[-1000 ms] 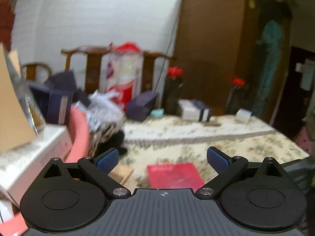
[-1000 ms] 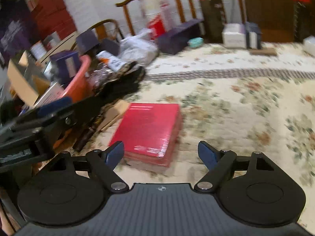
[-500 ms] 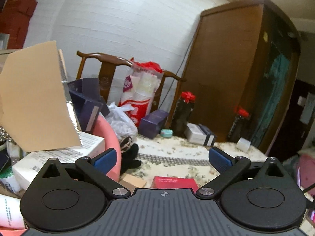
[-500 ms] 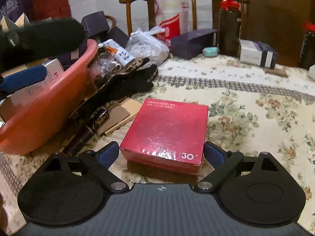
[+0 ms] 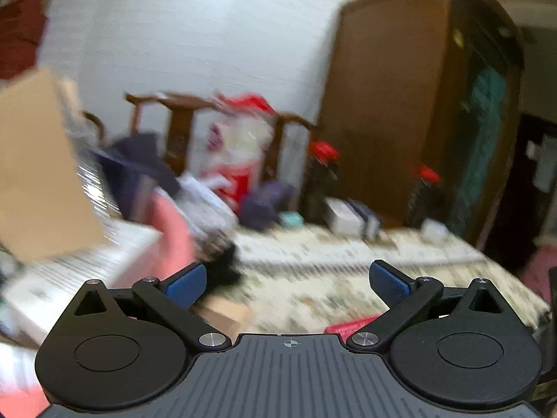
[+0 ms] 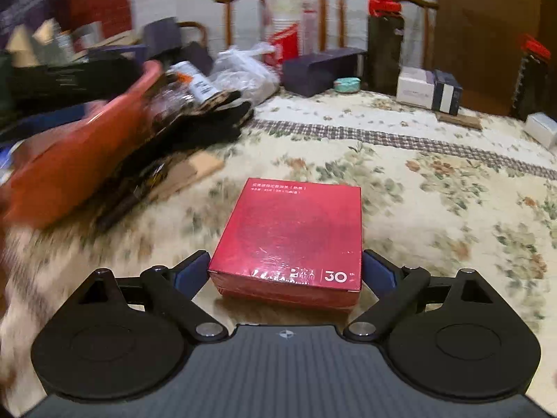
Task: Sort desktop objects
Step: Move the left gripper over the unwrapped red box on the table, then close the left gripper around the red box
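Near the surface's point(image 6: 452, 209) front edge, I see the red box point(image 6: 292, 240) between my right hand-held gripper's point(image 6: 285, 270) spread pads, unclamped; left hand-held gripper point(image 5: 288, 280) apart, empty.

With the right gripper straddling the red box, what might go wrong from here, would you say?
1. The right gripper stands open about as wide as the red box, with little spare room, so a fingertip may catch and push it across the floral tablecloth.
2. The box looks glossy, so it may slip.
3. The pink basin looks crowded.
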`<state>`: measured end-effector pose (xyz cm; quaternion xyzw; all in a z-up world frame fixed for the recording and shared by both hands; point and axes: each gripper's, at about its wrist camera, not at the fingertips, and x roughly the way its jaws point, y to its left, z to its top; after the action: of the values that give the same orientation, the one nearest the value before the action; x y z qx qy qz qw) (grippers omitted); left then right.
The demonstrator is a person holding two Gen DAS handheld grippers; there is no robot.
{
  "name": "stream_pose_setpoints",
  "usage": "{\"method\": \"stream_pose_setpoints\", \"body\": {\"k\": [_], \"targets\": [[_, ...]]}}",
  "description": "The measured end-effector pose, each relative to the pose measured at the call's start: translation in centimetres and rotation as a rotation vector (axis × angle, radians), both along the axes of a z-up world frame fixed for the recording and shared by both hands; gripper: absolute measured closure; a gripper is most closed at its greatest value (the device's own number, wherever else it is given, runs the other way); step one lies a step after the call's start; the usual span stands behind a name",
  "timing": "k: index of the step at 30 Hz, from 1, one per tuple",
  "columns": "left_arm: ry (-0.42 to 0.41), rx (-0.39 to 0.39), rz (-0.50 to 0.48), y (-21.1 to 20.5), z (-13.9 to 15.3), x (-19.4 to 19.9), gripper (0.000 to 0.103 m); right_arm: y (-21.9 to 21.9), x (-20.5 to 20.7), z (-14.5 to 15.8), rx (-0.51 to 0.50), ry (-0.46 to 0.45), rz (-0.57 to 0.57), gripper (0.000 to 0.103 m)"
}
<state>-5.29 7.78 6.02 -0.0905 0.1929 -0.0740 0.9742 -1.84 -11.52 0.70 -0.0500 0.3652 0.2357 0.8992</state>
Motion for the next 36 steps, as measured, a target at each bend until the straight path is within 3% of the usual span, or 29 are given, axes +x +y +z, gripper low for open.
{"method": "stream_pose_setpoints", "body": {"k": [7, 10, 12, 17, 21, 23, 25, 27, 29, 30, 32, 34, 36], "targets": [[0.147, 0.1, -0.157, -6.4, -1.7, 2.4, 0.0, -5.7, -2.8, -0.8, 0.005, -0.08, 0.069, 0.009], [0.187, 0.177, -0.159, -8.5, -2.2, 3.9, 0.0, -7.0, -3.3, -1.0, 0.03, -0.089, 0.095, 0.009], [0.227, 0.183, -0.159, -8.9, -2.8, 5.0, 0.0, -7.6, -3.6, -1.1, 0.039, -0.097, 0.114, 0.009], [0.346, 0.1, -0.187, -8.8, -5.2, 7.0, 0.001, -8.4, -4.4, -0.8, 0.063, -0.107, 0.14, 0.01], [0.371, 0.014, -0.191, -8.2, -6.1, 7.1, 0.0, -8.4, -4.5, -0.7, 0.07, -0.101, 0.143, 0.01], [0.343, 0.004, -0.137, -7.7, -5.7, 6.8, 0.0, -8.3, -4.4, -0.8, 0.066, -0.098, 0.143, 0.01], [0.28, 0.047, -0.082, -7.2, -5.1, 6.4, 0.0, -8.3, -4.4, -1.0, 0.062, -0.095, 0.137, 0.01], [0.293, 0.042, -0.094, -6.8, -5.1, 6.4, 0.019, -8.2, -4.3, -1.0, 0.064, -0.09, 0.128, 0.01], [0.353, -0.039, -0.149, -6.5, -5.9, 6.5, 0.026, -8.2, -4.3, -1.0, 0.067, -0.089, 0.125, 0.01], [0.368, -0.073, -0.159, -6.6, -6.2, 6.4, 0.022, -8.2, -4.3, -1.0, 0.068, -0.09, 0.124, 0.009], [0.379, -0.11, -0.179, -7.2, -6.1, 6.2, 0.003, -8.2, -4.3, -1.0, 0.063, -0.094, 0.126, 0.009], [0.394, -0.199, -0.26, -7.6, -5.9, 5.9, 0.003, -8.2, -4.3, -1.1, 0.062, -0.096, 0.124, 0.009], [0.394, -0.225, -0.317, -8.3, -5.6, 5.4, 0.003, -8.1, -4.4, -1.0, 0.06, -0.099, 0.128, 0.01]]}}
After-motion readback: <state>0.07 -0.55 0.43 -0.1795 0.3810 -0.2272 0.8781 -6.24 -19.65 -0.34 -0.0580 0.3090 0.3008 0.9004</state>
